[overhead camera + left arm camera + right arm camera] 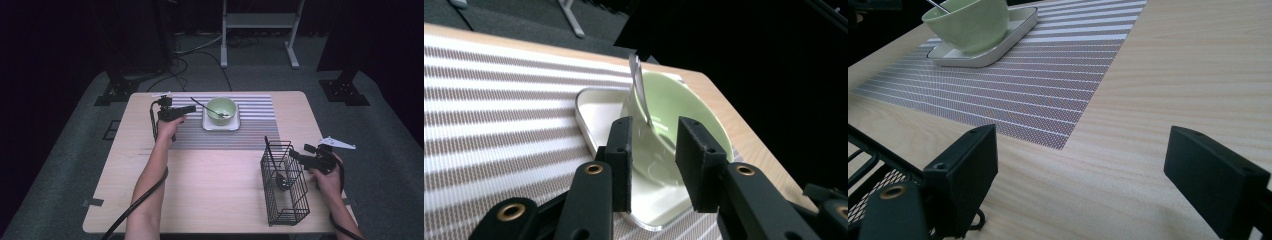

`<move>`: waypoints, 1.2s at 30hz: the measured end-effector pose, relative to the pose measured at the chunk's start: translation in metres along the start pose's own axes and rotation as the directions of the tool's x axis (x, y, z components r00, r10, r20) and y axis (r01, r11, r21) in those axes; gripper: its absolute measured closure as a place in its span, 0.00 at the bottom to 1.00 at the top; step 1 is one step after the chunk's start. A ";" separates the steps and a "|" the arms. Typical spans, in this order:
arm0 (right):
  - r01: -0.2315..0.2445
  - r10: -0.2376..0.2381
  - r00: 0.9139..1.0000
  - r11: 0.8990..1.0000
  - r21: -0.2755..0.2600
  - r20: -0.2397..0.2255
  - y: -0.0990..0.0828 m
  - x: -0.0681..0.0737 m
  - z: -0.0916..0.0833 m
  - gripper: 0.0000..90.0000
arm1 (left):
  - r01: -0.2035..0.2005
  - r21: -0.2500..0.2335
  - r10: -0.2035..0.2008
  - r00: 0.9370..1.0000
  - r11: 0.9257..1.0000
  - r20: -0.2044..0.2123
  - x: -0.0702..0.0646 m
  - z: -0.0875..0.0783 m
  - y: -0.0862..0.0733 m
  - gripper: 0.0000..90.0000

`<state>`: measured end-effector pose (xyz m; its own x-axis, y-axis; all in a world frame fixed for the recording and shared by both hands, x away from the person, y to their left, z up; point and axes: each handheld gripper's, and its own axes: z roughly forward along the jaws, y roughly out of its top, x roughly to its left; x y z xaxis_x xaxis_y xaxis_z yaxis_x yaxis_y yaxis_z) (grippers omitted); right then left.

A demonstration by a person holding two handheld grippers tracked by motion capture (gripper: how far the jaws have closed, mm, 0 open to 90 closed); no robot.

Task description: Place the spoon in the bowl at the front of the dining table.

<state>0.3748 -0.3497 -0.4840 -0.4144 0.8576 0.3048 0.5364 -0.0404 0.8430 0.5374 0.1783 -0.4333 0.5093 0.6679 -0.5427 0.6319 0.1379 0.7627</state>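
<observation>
In the left gripper view, the green bowl (676, 107) is hiding the spoon's (638, 82) lower end, and the left hand-held gripper (651, 155) is covering part of the white tray (596, 112). In the right gripper view, the picture's edge is cutting off the wire basket (863, 165) and the bowl's rim.

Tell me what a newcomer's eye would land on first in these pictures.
First, the pale green bowl with a spoon leaning in it, on a white square plate at the far end of the striped placemat. Then the black wire basket near the right gripper, whose jaws stand wide open.
</observation>
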 end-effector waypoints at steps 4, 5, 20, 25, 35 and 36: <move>0.009 -0.009 1.000 1.000 0.001 0.003 0.000 0.002 0.001 0.14 | -0.001 0.008 0.001 1.000 1.000 0.005 0.003 -0.006 -0.008 0.72; 0.015 -0.015 1.000 1.000 0.004 0.006 -0.001 0.003 0.001 0.14 | -0.003 0.012 0.003 1.000 1.000 0.004 0.003 -0.007 -0.009 0.70; 0.018 -0.018 1.000 1.000 0.008 0.018 -0.001 0.004 0.001 0.14 | -0.072 0.023 0.071 0.996 0.997 0.046 -0.003 -0.030 -0.017 0.56; 0.019 -0.019 1.000 1.000 0.009 0.018 -0.001 0.004 0.001 0.14 | -0.079 0.028 0.078 0.996 0.996 0.050 -0.007 -0.031 -0.018 0.51; 0.021 -0.021 1.000 1.000 0.010 0.015 -0.001 0.004 0.001 0.14 | -0.124 0.048 0.122 0.992 0.991 0.045 -0.012 -0.035 -0.023 0.41; 0.021 -0.021 1.000 1.000 0.011 0.015 -0.001 0.004 0.001 0.14 | -0.126 0.046 0.124 0.991 0.991 0.044 -0.012 -0.035 -0.023 0.39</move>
<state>0.3732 -0.3462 -0.4838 -0.4144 0.8661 0.2797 0.5353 -0.0167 0.8445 0.4961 0.1929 -0.4322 0.6092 0.6467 -0.4589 0.5891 0.0184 0.8079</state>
